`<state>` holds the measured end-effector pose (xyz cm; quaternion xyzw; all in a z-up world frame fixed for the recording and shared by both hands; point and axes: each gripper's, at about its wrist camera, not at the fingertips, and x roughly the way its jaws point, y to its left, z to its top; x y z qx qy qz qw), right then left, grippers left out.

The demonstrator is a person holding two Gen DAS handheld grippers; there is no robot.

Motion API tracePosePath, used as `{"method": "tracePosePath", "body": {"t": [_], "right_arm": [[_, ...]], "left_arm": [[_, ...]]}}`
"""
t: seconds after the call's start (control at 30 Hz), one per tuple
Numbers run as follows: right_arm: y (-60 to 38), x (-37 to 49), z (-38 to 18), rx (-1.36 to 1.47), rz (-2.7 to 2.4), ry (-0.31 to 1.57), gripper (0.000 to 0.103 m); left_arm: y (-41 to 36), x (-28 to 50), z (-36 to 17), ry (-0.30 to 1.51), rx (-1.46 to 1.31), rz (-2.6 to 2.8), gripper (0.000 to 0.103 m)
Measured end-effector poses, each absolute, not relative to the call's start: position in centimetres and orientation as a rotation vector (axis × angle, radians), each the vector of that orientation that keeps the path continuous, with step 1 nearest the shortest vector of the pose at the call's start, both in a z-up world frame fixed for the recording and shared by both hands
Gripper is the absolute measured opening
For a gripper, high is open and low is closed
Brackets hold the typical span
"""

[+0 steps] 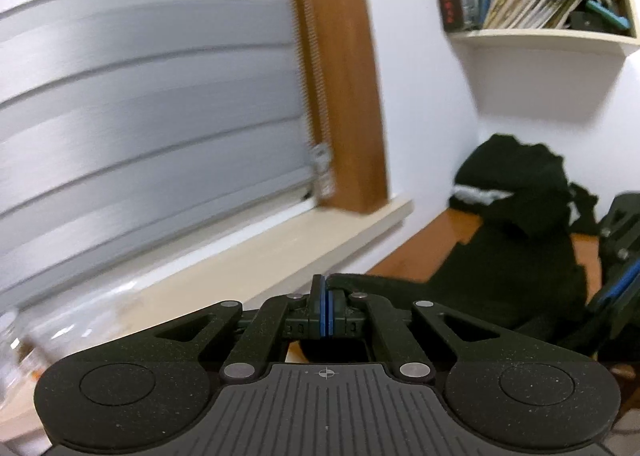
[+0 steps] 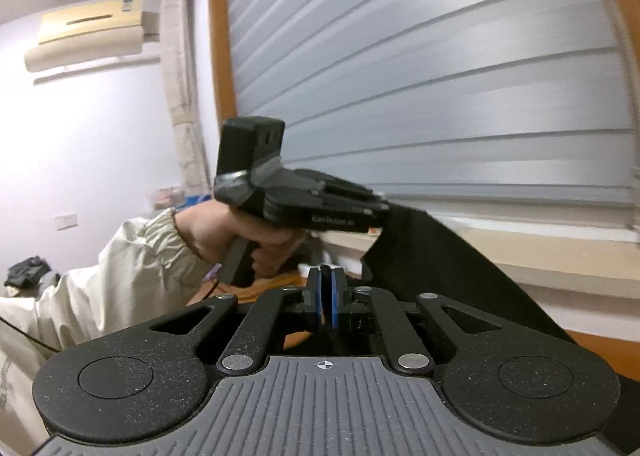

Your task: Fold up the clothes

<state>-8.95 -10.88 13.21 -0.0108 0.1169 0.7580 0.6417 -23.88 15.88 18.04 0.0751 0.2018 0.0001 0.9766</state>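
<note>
Two grippers, left gripper (image 1: 325, 298) and right gripper (image 2: 326, 296), pinch a black garment (image 1: 516, 268); lettering unreadable.

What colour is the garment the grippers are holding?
Black garment, plain as far as visible; clearest in the left wrist view.

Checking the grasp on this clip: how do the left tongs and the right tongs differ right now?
The left tongs have their blue pads pressed flat together on an edge of the black garment; the right tongs leave a thin gap between pads. Cloth leaves the left tongs to the right in its own view; by the right tongs it passes on the right side, the pinch itself not visible. Both are closed.
</note>
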Motion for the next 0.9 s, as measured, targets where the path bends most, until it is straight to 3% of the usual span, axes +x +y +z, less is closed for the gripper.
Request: {"method": "tracePosePath", "body": {"t": [0.53, 0.63, 0.67, 0.7, 0.8, 0.9], "right_arm": [[-1.2, -14.6, 8.3, -0.188, 1.839, 0.482, 0.006], [-1.1, -14.9, 7.5, -0.211, 1.829, 0.501, 0.025], [-1.4, -14.9, 7.5, -0.221, 1.823, 0.499, 0.043], [-1.8, -14.6, 7.5, -0.221, 1.811, 0.487, 0.049], [-4.0, -13.0, 7.6, -0.245, 1.739, 0.457, 0.05], [-6.2, -11.3, 7.2, -0.303, 1.61, 0.4, 0.05]], "left_arm": [[24.8, -28.8, 10.1, 0.545, 0.047, 0.076, 0.004], [26.3, -29.6, 8.6, 0.568, 0.007, 0.116, 0.004], [26.6, -30.0, 8.3, 0.568, -0.007, 0.125, 0.004], [27.0, -30.5, 8.1, 0.568, -0.021, 0.132, 0.004], [27.2, -32.1, 7.9, 0.562, -0.052, 0.146, 0.023], [26.4, -33.1, 8.1, 0.537, -0.071, 0.147, 0.026]]}}
